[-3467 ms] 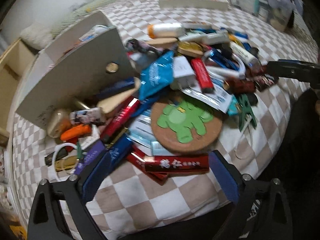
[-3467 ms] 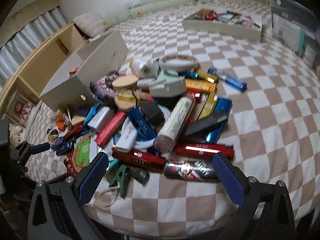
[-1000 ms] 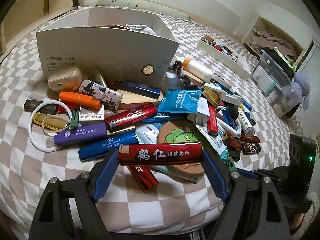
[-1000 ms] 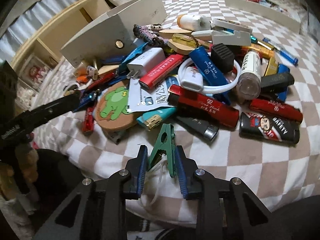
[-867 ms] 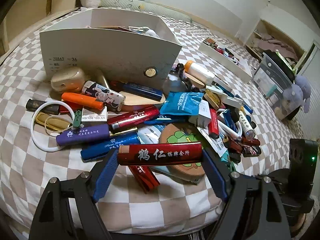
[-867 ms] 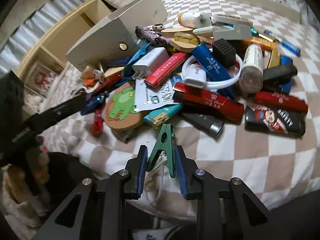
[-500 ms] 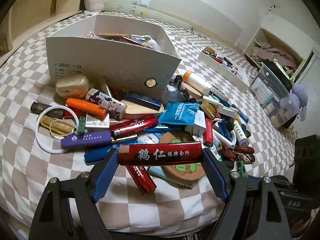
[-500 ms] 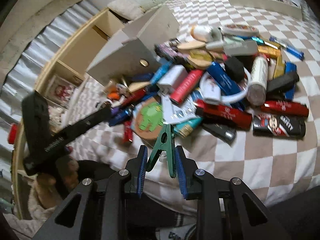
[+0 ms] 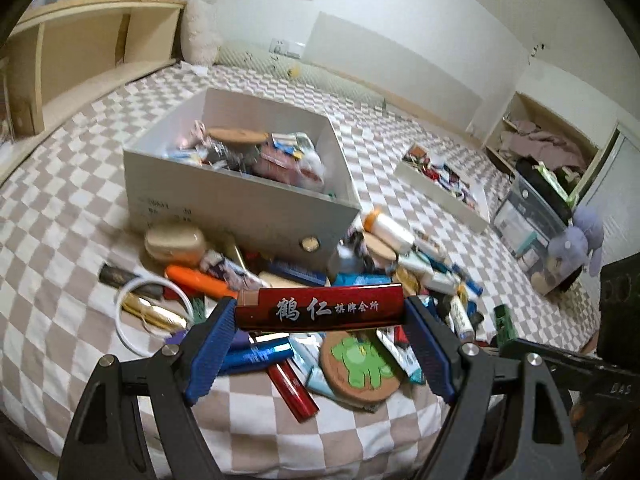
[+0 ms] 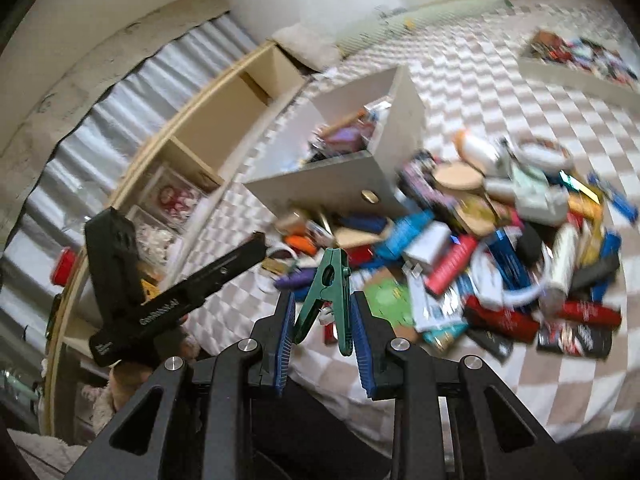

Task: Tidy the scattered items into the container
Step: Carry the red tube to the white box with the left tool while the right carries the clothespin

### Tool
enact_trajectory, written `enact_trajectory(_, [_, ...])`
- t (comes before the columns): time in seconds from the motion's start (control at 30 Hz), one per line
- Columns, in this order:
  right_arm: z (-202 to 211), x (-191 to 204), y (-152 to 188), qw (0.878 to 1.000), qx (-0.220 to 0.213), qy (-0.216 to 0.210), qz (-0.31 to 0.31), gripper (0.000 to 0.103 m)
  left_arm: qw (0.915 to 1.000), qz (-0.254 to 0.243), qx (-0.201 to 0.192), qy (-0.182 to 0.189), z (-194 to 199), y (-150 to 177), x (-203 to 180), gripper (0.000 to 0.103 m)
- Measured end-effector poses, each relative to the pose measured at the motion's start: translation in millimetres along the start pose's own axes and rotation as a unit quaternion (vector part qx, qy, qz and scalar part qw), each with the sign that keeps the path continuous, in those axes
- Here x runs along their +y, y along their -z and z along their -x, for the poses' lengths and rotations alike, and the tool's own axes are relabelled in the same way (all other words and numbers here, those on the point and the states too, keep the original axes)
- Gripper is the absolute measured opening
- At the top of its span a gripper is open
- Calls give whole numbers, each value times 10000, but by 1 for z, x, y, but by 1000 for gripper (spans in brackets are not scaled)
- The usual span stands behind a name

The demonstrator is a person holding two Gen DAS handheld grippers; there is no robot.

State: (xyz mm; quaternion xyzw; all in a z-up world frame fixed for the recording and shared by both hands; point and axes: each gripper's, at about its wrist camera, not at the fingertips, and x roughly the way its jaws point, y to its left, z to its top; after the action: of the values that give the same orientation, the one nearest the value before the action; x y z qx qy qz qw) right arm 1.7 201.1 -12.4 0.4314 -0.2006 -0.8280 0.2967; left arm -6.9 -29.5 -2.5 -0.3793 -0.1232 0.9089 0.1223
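— While the pile of scattered items (image 9: pixel 360 300) is spread over the checkered bedcover (image 9: pixel 60 240), what is held by the left gripper (image 9: pixel 320 344)?

— A long red box with white characters (image 9: pixel 320 308) is clamped crosswise between its blue pads (image 9: pixel 208 352), which are set wide apart at the box's two ends. The box is held clear above the pile.

— And the right gripper (image 10: pixel 322 344)?

— Its pads are drawn nearly together on a green clip (image 10: pixel 328 296), which is pinched upright, tip pointing away from the camera.

— Where is the container seen?

— The white container (image 9: pixel 240 208) is set on the bedcover just behind the pile, already partly filled. A green-frog coaster (image 9: pixel 360 364) is seen at the pile's near edge, below the red box.
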Motion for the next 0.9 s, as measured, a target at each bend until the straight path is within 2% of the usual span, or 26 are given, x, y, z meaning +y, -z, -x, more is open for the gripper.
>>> enact_trajectory(0.33, [5, 48, -70, 9956, -350, -640, 591, 29, 9983, 88, -501, -291, 10, -63, 7, 83])
enact_trajectory(0.6, [-3, 71, -127, 9902, -716, -778, 910, 29, 9961, 418, -733, -268, -9, -121, 8, 83])
enact_trajectory(0.73, [-14, 71, -147, 9891, -761, -900, 878, 29, 9953, 451, -726, -450, -30, -141, 6, 83])
enact_trajectory(0.9, [-25, 63, -169, 9890, -884, -886, 785, 29, 9919, 626, -607, -924, -60, -149, 19, 83])
